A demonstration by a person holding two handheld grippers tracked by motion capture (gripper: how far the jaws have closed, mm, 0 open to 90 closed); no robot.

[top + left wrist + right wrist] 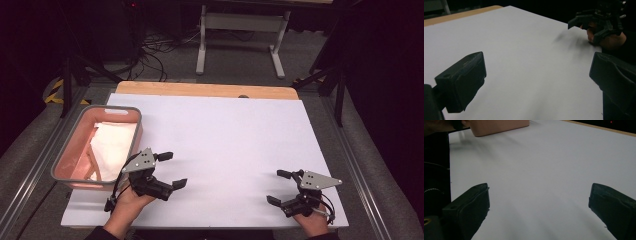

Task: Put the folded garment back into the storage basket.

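Left hand-held gripper (172, 170): held low over the near left part of the counter, just beside the basket's near right corner; its jaws stand wide apart with nothing between them, and they point towards the middle of the white sheet.
Right hand-held gripper (280, 187): held low over the near right part of the counter, well apart from the other one; its jaws are spread wide too, empty, pointing leftwards across the sheet.
Hands: the left hand (129, 201) and the right hand (312, 221) each come in from the near edge and grasp a gripper from behind.
Basket (131, 143): pink with a grey rim, standing on the left edge of the counter; the nearest thing to the left hand-held gripper, beside it, though I cannot tell whether they touch.
White cloth (112, 142): lies inside the basket, crumpled against its floor.
Counter (225, 135): covered by a white sheet, with a strip of bare wood along the far edge.
Beyond the counter: a white table frame (242, 22) stands on the grey floor.
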